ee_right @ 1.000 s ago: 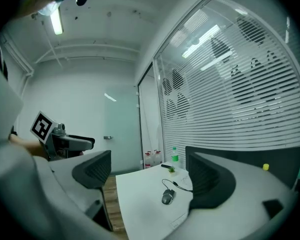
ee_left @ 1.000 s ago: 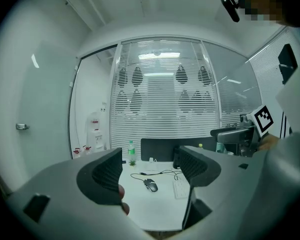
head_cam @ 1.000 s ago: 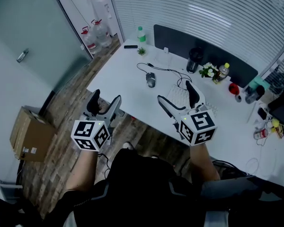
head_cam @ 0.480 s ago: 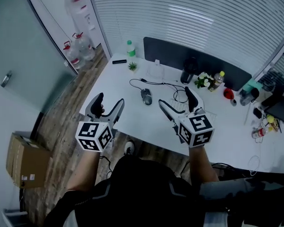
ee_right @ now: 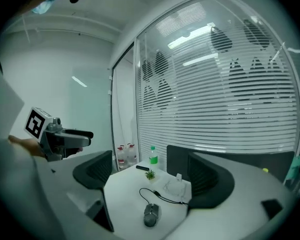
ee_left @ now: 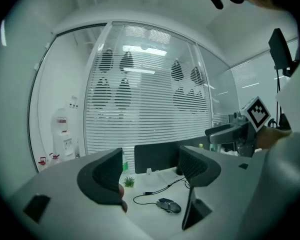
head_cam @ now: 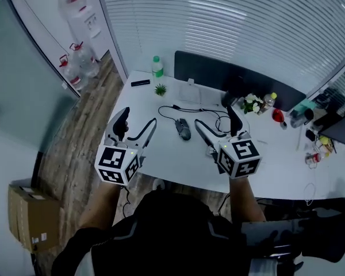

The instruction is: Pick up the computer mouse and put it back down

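Water jugs (head_cam: 80,62): They stood on the wood floor at about ten o'clock from the person, well clear of the desk and of no part in the job.

Left gripper (head_cam: 137,122): It was held in the air over the desk's near left corner, tongs spread wide with nothing between them. Its own view looked toward one o'clock, and the mouse showed far off, low between the jaws. I took it for the spare hand, raised only to keep it out of the way.

Green bottle (head_cam: 157,66) and small plant (head_cam: 160,89): They sat at the far left edge, around eleven o'clock from the mouse and well apart from it, so they would not hamper a reach.

Computer mouse (head_cam: 184,129): It lay flat and untouched on the white desk (head_cam: 172,160), at twelve o'clock from the person and between the two grippers as seen from the head. The pick-up had not yet begun.

Cable (head_cam: 202,111): It looped from the mouse's far end toward one o'clock. The slack looked enough, to my eye, for a short lift without tugging.

Right gripper (head_cam: 214,115): It hovered at the mouse's three o'clock, tongs spread and empty. Its own view set the mouse (ee_right: 150,215) low in the gap between its jaws, well short of them. That line-up made it the likelier hand to reach in.

Flowers (head_cam: 254,102): They stood with other clutter toward two o'clock, well apart from the mouse.
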Tool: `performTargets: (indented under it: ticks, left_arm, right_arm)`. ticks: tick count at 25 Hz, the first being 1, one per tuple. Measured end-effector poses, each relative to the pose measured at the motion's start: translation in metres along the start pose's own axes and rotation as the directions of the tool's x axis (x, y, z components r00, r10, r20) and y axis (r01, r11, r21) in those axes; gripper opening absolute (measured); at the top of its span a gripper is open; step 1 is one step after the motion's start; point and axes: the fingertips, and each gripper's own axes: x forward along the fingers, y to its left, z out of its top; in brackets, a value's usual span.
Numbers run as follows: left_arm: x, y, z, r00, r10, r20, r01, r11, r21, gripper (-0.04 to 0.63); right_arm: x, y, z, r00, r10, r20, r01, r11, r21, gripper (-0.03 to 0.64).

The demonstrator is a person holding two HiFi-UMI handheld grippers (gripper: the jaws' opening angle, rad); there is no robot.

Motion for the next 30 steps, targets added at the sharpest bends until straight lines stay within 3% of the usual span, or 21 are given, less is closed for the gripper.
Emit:
performTargets:
  ticks: [11, 18, 22, 27, 30]
  left_arm:
    - [0.05, 0.06, -0.025, 0.993, -0.11, -0.047, 0.108, 0.994, -0.031, 0.359]
    - [0.079, 0.065, -0.081, 0.979, -0.154, -0.132, 0.14, 0.984, -0.108, 0.359]
    - [0.09, 0.067, -0.113, 0.973, -0.138, -0.186, 0.118, 0.986, -0.115, 0.359]
    - [0.1, 0.062, -0.164, 0.934, -0.13, -0.334, 0.1, 0.99, -0.104, 0.359]
    - [0.109, 0.062, -0.188, 0.923, -0.105, -0.369, 0.075, 0.993, -0.092, 0.359]
  right_arm:
    - [0.059, 0.001, -0.015, 0.993, -0.097, -0.067, 0.1, 0.994, 0.045, 0.463]
    - [0.098, 0.003, -0.073, 0.983, -0.07, -0.172, 0.085, 0.993, 0.079, 0.451]
    - [0.119, -0.002, -0.106, 0.974, -0.043, -0.221, 0.064, 0.994, 0.089, 0.451]
    - [0.14, -0.005, -0.15, 0.961, -0.005, -0.275, 0.042, 0.991, 0.127, 0.444]
    - [0.154, -0.005, -0.176, 0.952, 0.025, -0.305, 0.021, 0.989, 0.145, 0.439]
